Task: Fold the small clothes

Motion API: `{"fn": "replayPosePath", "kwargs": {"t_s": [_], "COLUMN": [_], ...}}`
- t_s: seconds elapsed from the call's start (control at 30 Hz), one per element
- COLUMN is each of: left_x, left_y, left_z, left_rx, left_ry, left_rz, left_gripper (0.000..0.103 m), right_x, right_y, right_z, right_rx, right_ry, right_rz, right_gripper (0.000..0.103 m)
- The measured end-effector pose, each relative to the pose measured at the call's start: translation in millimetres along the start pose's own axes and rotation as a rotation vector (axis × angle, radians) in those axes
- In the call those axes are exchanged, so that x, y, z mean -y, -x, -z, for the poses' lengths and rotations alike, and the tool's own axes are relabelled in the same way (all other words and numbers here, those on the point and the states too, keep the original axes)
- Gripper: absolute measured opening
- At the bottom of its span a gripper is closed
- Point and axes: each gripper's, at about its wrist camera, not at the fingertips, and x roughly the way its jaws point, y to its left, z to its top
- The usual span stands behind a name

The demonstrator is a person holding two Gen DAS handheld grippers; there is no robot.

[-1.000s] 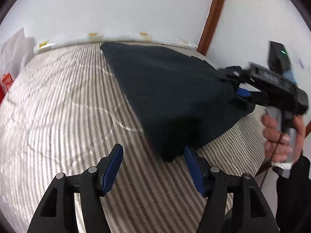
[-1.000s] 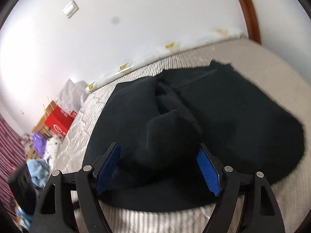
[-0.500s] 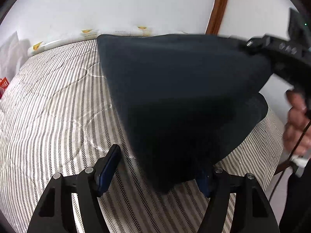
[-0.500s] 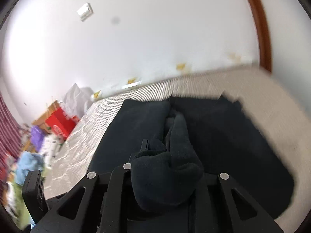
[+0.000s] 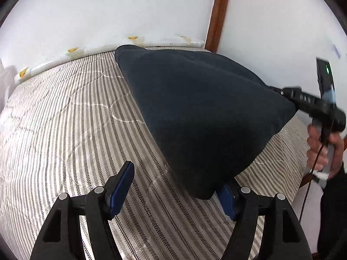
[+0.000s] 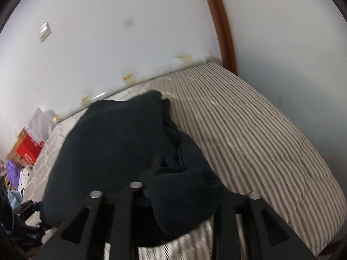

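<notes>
Left gripper [image 5: 173,186] low in the left wrist view: fingers [image 5: 121,183] wide and opening further, blue pads bare. The near corner of the dark cloth [image 5: 201,117] hangs down between them, against or just in front of the right pad, not pinched.

Right gripper [image 6: 173,191]: fingers closed on a bunched fold of the cloth [image 6: 121,147]; the wad fills the gap and spills over the front, hiding the pads. Jaws are easing open, but the cloth is held in them. From the left wrist view the right gripper [image 5: 279,91] sits at the cloth's right corner, with a person's hand [image 5: 323,149] wrapped round the handle.

The cloth is lifted on its right side and stretched into a tent shape. Its far end rests on the bed [image 5: 65,119], which has a striped quilted cover. In the right wrist view the bare striped bed [image 6: 249,130] runs off to the right of the cloth.

Far side: white wall [image 5: 108,10] behind the bed, brown wood trim [image 5: 218,15] running up it. Red box [image 6: 28,153] and mixed clutter off the left end of the bed, too small to make out.
</notes>
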Motion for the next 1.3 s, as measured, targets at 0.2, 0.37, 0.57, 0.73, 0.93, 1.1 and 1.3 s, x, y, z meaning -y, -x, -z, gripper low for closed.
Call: {"fn": "replayPosePath", "kwargs": {"t_s": [0.2, 0.37, 0.57, 0.73, 0.93, 1.1, 1.3], "left_x": [-4, -10, -61, -121, -174, -171, -167], "left_y": [-2, 10, 37, 70, 98, 94, 94], "left_z": [-2, -1, 5, 16, 39, 54, 54], "left_rx": [0.024, 0.104, 0.156, 0.184, 0.175, 0.133, 0.112], "left_ry": [0.071, 0.053, 0.160, 0.262, 0.354, 0.346, 0.310], "left_rz": [0.064, 0.037, -0.013, -0.114, -0.204, -0.219, -0.216], "left_gripper": [0.055, 0.023, 0.018, 0.017, 0.017, 0.019, 0.024], "right_x": [9, -1, -41, -113, -193, -206, -181], "right_y": [-11, -20, -35, -59, -82, -68, -55], "right_z": [11, 12, 8, 5, 7, 13, 27], "right_rx": [-0.053, -0.077, -0.093, -0.119, -0.154, -0.123, -0.174], "right_ry": [-0.075, -0.122, -0.105, -0.028, 0.059, 0.126, 0.140], "right_rz": [0.040, -0.039, -0.098, -0.196, -0.291, -0.288, -0.275], "right_gripper": [0.057, 0.027, 0.023, 0.023, 0.023, 0.023, 0.030]}}
